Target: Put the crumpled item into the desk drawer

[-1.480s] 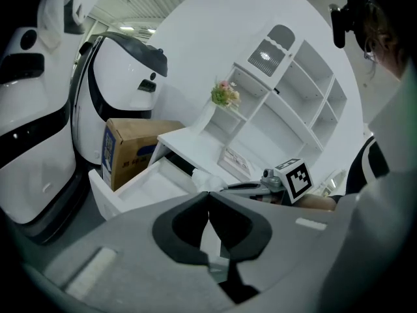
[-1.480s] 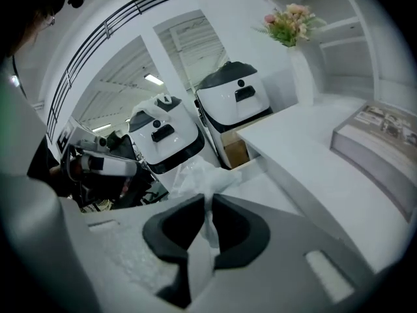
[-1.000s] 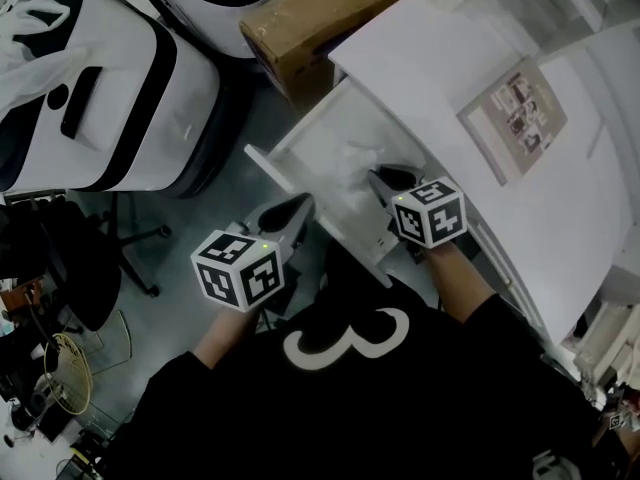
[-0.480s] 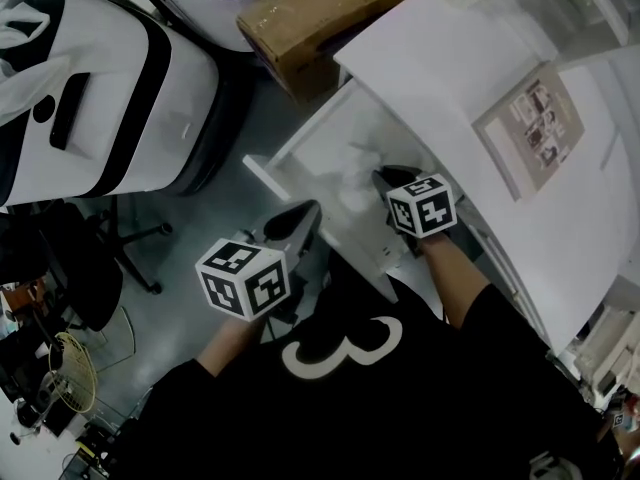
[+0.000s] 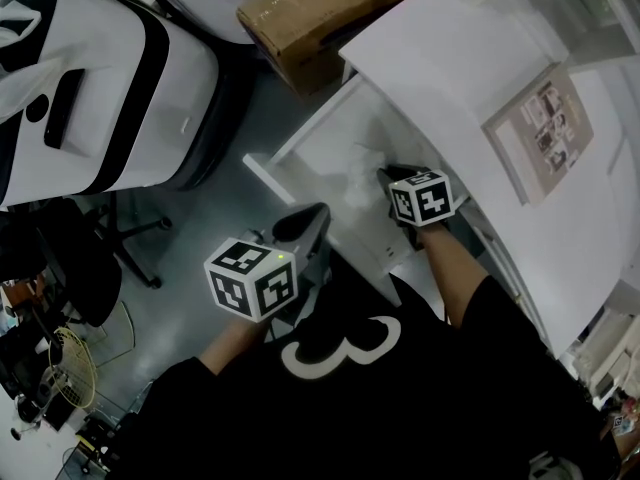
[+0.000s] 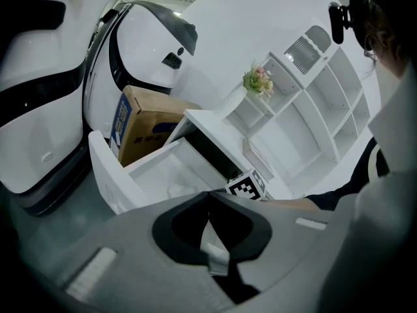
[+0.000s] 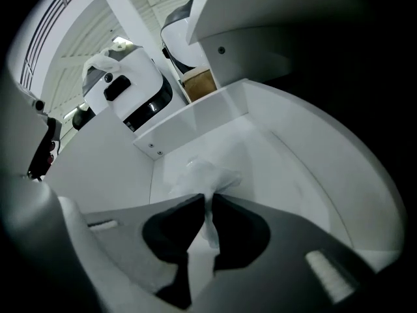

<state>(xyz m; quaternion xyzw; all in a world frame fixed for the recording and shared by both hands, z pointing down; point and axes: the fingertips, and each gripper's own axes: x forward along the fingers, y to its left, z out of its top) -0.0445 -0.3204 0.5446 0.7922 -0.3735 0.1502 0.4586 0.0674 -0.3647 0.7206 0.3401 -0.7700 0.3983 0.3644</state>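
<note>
The only writing that reads clearly is a large white "3" [image 5: 345,343] on the person's black shirt. The cardboard box [image 5: 320,8] beside the desk carries a blue label [image 6: 120,126], but its print is too small to make out. The print on the one printed sheet [image 5: 545,128] lying on the white tabletop [image 5: 440,68] is also too small. Each of the two claws carries one black-and-white marker cube.

One desk drawer [image 5: 262,168] is pulled out from under the tabletop. It holds a single thing, the crumpled item [image 5: 358,173], a thin, whitish, translucent wad on the drawer floor near the right side wall.

The right claw [image 5: 385,175] reaches down into the drawer. Its jaws are clenched almost together on a thin fold of the crumpled item [image 7: 202,175], and the rest of the wad bunches out just past the tips.

The left claw [image 5: 318,213] hangs outside the drawer, near its front corner. Its jaws are closed tip to tip with nothing between them.

Left of the drawer stands a white casing with black bands [image 5: 100,88]. The left gripper view also shows a white shelf unit [image 6: 313,109] with one small bunch of flowers [image 6: 258,80].
</note>
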